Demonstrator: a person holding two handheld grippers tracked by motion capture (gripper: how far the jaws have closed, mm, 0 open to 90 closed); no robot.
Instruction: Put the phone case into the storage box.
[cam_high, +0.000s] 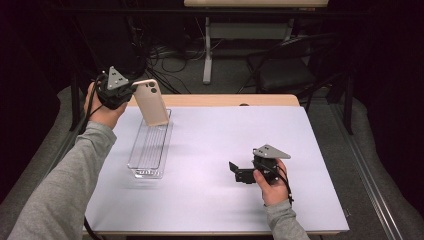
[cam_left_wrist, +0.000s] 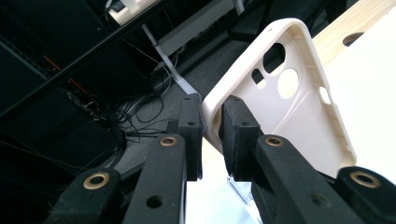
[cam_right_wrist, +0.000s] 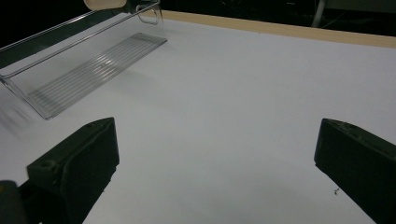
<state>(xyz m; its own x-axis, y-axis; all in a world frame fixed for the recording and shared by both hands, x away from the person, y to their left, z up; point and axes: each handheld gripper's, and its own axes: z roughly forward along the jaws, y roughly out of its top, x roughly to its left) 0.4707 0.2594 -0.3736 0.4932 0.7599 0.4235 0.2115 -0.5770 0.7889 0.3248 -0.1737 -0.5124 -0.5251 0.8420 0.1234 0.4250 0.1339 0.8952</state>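
Note:
A beige phone case (cam_high: 152, 102) hangs tilted above the far end of a clear plastic tray (cam_high: 148, 145). My left gripper (cam_high: 131, 90) is shut on the case's upper edge. In the left gripper view the case (cam_left_wrist: 299, 107) shows its hollow inside and camera cutouts, its rim pinched between the two black pads (cam_left_wrist: 233, 135) of the left gripper (cam_left_wrist: 212, 126). My right gripper (cam_high: 239, 172) rests low over the white mat at the right, jaws wide open. In the right gripper view the right gripper (cam_right_wrist: 215, 158) has only bare mat between its jaws.
The clear ribbed tray (cam_right_wrist: 88, 70) lies lengthwise on the left part of the white mat (cam_high: 220, 140). The wooden table edge (cam_high: 235, 100) runs along the back. Beyond it are a chair (cam_high: 290, 70), desk legs and cables on a dark floor.

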